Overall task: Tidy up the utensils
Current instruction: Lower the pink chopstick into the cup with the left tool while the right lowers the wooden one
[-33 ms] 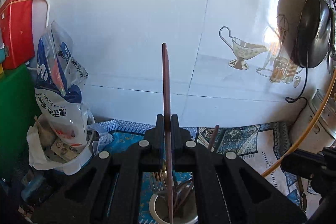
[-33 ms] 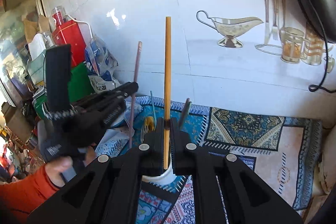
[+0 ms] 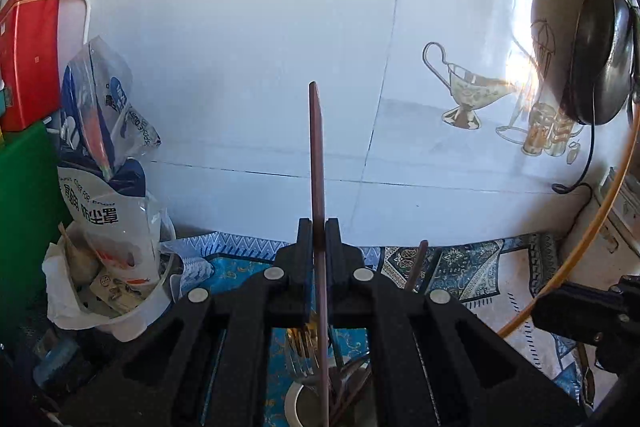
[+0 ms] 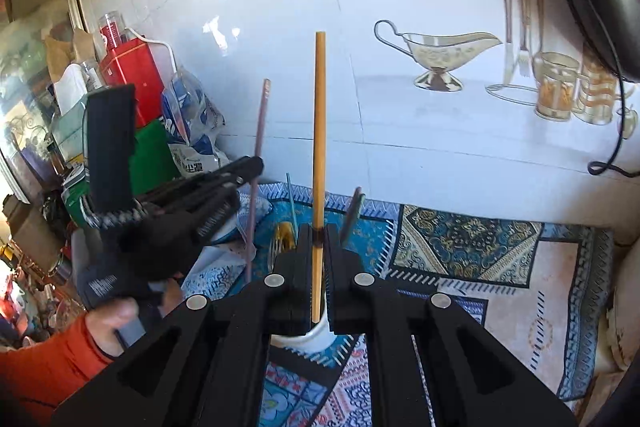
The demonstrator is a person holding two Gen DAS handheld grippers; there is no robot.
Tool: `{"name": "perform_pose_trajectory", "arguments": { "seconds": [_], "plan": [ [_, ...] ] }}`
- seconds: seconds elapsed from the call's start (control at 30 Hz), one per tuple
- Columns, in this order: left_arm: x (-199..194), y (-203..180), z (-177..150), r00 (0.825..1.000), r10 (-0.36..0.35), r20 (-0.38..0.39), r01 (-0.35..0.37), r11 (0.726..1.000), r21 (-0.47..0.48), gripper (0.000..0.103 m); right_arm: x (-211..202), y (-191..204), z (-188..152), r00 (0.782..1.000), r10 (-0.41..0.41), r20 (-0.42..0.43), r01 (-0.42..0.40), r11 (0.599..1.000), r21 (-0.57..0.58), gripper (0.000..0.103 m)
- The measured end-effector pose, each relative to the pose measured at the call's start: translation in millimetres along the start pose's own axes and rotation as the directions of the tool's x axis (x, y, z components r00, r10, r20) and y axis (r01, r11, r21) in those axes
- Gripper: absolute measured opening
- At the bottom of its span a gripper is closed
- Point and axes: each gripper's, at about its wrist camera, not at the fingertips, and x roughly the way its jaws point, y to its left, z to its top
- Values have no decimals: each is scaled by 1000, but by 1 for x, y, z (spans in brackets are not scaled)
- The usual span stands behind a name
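Note:
My left gripper is shut on a brown chopstick held upright, its lower end down in a white cup that holds forks and other utensils. My right gripper is shut on a yellow chopstick, also upright, over the same white cup. In the right wrist view the left gripper holds the brown chopstick just left of the cup. A gold fork and a dark utensil handle stick out of the cup.
A patterned blue and beige mat covers the counter. A white tiled wall stands close behind. Bags and a white tub, a red box and a green box crowd the left. A dark pan hangs at right.

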Motion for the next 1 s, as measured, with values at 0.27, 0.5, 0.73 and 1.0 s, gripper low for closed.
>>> {"name": "perform_pose_trajectory", "arguments": {
  "seconds": [0.27, 0.5, 0.73, 1.0],
  "plan": [
    [26, 11, -40, 999, -10, -43, 10, 1000, -2, 4, 48, -3, -28, 993, -4, -116, 7, 1000, 25, 5],
    [6, 14, -60, 992, -63, -105, 64, 998, 10, 4, 63, -2, -48, 978, -17, -210, 16, 1000, -6, 6],
    [-22, 4, -57, 980, -113, -166, 119, 993, 25, 4, 40, -6, -48, 975, -1, -220, 2, 1000, 2, 11],
    [-64, -23, -45, 974, -130, -183, 137, 990, 28, 4, -13, -29, -57, 981, -68, -181, 67, 998, -13, 16]
  ]
}}
